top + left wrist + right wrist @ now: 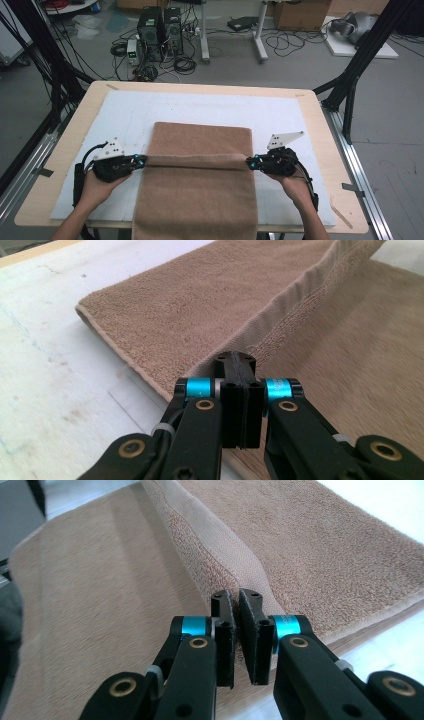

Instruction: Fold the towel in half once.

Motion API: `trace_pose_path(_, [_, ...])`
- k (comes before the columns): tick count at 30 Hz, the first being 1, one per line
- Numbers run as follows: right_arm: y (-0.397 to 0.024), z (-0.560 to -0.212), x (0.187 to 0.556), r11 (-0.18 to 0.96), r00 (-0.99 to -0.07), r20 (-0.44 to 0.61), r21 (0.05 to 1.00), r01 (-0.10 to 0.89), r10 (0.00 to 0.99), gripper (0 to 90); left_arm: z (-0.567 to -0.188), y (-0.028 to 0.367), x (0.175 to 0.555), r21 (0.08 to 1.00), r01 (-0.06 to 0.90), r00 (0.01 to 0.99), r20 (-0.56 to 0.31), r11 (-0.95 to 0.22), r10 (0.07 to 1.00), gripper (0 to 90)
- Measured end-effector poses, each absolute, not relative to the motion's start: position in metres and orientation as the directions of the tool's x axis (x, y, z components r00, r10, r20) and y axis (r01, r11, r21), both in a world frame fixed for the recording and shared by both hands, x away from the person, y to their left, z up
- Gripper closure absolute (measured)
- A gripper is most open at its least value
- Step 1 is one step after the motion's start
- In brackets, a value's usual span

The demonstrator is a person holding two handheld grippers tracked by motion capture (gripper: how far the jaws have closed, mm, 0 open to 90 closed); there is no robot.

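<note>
**Clerk:** On the table point(62, 165), item one: white mat point(210, 107), covering most of the wooden top. Item two: brown towel point(200, 200), lying lengthwise down the middle of the mat, near end hanging over the table's front edge.

**Checker:** Condition of the towel?

**Clerk:** Folded in part. One hem is lifted and stretched straight across the towel's width, between the two grippers. Far portion lies flat beyond that line; near portion lies flat below it.

**Checker:** Item three?

**Clerk:** Left gripper point(142, 161), in the person's left hand point(97, 187), at the towel's left edge. Jaws pressed together, pinching the corner of the raised hem. The left gripper view shows the pads point(240, 400) meeting with the cloth rising out from their tips.

**Checker:** Item four?

**Clerk:** Right gripper point(250, 162), in the right hand point(295, 187), at the towel's right edge, level with its partner. Jaws nearly closed; the right gripper view shows a thin gap lower down between the pads point(252, 635) while the tips clamp the hem's other corner.

**Checker:** Anything off the table?

**Clerk:** Floor beyond: two black computer towers point(160, 32), loose cables point(185, 62), legs of a white stand point(260, 42), a cardboard box point(300, 14). Black frame struts point(365, 50) at both sides.
</note>
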State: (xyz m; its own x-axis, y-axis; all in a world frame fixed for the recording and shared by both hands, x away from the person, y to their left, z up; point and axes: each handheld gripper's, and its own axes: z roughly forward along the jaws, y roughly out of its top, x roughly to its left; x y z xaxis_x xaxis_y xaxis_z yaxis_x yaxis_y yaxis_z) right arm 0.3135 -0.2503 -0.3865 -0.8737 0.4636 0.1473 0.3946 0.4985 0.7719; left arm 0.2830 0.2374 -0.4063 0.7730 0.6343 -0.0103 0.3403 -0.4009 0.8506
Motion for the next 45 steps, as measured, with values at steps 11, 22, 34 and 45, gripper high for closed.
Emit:
trace_pose_path(11, [-0.253, -0.386, 0.273, 0.525, -0.906, 0.159, 0.770, 0.363, 0.393, 83.4, -0.407, 0.241, 0.220, 0.863, 0.310, 0.812, -0.023, -0.399, 0.583, 89.4])
trace_pose_path(22, [-0.260, -0.380, 0.292, 0.463, -0.894, 0.184, 0.803, 0.376, 0.408, 66.4, -0.392, 0.236, 0.246, 0.857, 0.308, 0.814, -0.014, -0.413, 0.580, 60.3])
trace_pose_path(34, [-0.243, -0.385, 0.357, 0.501, -0.846, 0.092, 0.769, 0.396, 0.525, 51.8, -0.399, 0.223, 0.331, 0.845, 0.398, 0.720, -0.046, -0.357, 0.692, 52.9])
trace_pose_path(45, [-0.239, -0.413, 0.407, 0.489, -0.767, 0.084, 0.724, 0.486, 0.636, 36.1, -0.427, 0.222, 0.389, 0.799, 0.518, 0.612, -0.096, -0.307, 0.785, 44.1])
